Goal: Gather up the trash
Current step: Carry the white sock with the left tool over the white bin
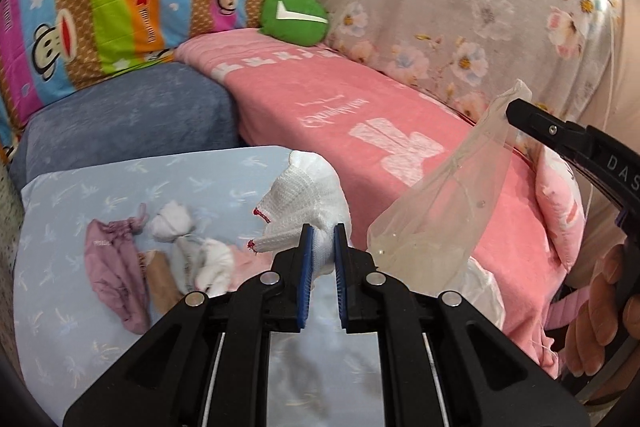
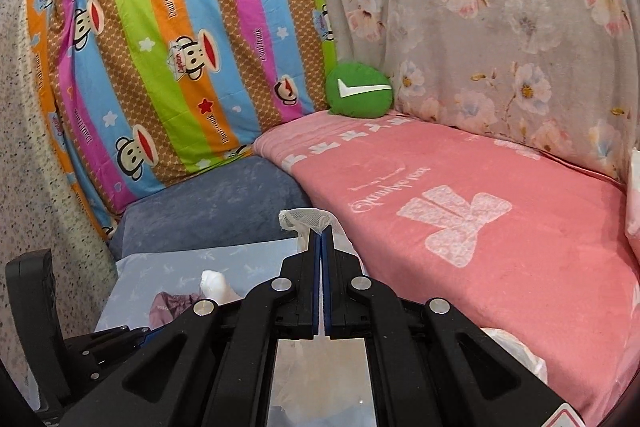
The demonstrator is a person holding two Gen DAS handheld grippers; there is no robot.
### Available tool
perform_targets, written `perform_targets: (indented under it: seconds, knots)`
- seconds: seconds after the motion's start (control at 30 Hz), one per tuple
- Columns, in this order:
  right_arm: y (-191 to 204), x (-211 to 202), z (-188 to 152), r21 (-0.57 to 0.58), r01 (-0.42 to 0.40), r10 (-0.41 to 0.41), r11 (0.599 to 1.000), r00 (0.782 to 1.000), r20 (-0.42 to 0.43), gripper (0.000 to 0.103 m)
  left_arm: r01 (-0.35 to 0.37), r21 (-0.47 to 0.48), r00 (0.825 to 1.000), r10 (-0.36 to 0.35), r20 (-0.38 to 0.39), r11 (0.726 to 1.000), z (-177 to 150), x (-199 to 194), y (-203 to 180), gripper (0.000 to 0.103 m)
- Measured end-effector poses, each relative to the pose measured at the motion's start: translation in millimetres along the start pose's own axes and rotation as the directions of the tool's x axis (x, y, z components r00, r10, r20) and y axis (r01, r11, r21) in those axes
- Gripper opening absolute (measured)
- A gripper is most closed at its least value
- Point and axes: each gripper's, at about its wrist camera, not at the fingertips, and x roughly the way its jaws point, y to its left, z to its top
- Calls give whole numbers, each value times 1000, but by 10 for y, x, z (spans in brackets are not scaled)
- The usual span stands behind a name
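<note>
On the desk (image 1: 60,211) at left we see crumpled scraps (image 1: 176,247) lying loose; our left hand-held gripper (image 1: 323,259) pinches a soft, light white knit glove (image 1: 308,203) by its cuff; our right hand-held gripper (image 1: 516,113), pressed together and angled downward, pinches the limp, slippery plastic bag (image 1: 448,203) at its rim.

The left gripper (image 1: 323,247) is made of black plastic, with two angular arms that carry round silver bolts at the joints. Its fingers have thin blue ribbed pads (image 1: 307,259) on the inner faces, and a shiny metal plate lies between the arms. The right gripper (image 2: 322,251) has the same build: black arms, silver bolts, blue pads. In the left wrist view its side shows pale letters "DAS" and one small screw. A bare hand (image 1: 600,311) without glove is at its handle.
</note>
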Motion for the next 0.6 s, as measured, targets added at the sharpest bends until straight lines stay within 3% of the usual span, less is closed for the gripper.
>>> perform_targets:
  seconds: [0.3, 0.6]
  knots:
    - [-870, -242, -202, 87, 124, -122, 988, 992, -29, 1, 99, 116, 994, -92, -65, 988, -87, 297, -771, 11]
    - [-1388, -231, -439, 126, 206, -195, 970, 976, -93, 2, 174, 176, 979, -151, -137, 969, -208, 582, -1302, 12]
